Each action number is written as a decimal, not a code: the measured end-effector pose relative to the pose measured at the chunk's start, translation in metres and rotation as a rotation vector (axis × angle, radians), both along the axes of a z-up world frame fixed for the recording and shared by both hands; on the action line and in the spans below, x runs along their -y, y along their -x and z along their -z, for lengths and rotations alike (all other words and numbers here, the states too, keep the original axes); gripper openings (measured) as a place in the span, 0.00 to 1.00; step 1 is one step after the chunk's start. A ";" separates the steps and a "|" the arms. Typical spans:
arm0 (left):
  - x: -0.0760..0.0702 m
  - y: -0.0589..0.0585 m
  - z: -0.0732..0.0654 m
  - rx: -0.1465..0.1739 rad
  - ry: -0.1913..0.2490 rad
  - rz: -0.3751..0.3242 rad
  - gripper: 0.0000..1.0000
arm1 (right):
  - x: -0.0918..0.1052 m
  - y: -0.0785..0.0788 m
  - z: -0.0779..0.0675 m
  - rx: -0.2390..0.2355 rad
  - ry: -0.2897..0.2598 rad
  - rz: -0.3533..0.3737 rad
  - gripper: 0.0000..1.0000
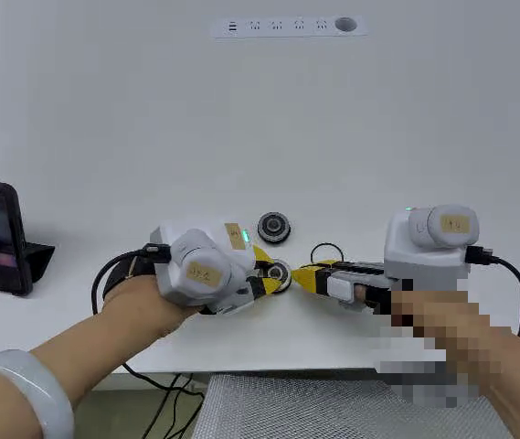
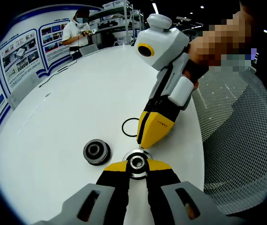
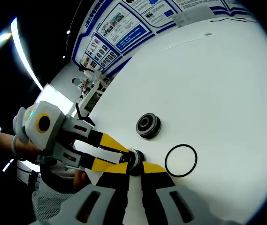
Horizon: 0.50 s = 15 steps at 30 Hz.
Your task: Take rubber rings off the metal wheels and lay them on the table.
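Head view is showing a white desk (image 1: 150,119) where the left claw (image 1: 269,274) is clamping one metal wheel (image 1: 280,273). The right claw (image 1: 301,273) is meeting that wheel's rim head-on, nearly closed, possibly pinching rubber. I am counting two wheels: the second wheel (image 1: 274,228) is sitting just behind. One loose rubber ring (image 1: 327,253) is lying beside the right claw.

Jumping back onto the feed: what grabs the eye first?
Both grippers meet at one small metal wheel near the table's front edge: the left gripper clamps it, the right gripper points its tips at it. A loose rubber ring lies beside them; a second wheel, black ring on, stands farther back.
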<state>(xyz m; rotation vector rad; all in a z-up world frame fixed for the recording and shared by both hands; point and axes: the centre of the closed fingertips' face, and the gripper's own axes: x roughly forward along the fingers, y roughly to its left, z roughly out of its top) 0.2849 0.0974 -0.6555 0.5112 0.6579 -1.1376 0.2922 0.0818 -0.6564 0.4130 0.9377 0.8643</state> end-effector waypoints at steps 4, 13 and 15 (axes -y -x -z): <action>0.000 0.000 0.000 0.003 -0.001 -0.002 0.13 | -0.004 -0.004 0.003 -0.026 -0.022 0.015 0.12; 0.000 0.000 0.000 0.001 0.000 -0.004 0.13 | -0.009 -0.005 0.008 -0.065 -0.037 0.025 0.14; 0.000 0.000 0.000 0.001 0.001 -0.005 0.13 | -0.009 -0.005 0.008 -0.071 -0.040 0.027 0.15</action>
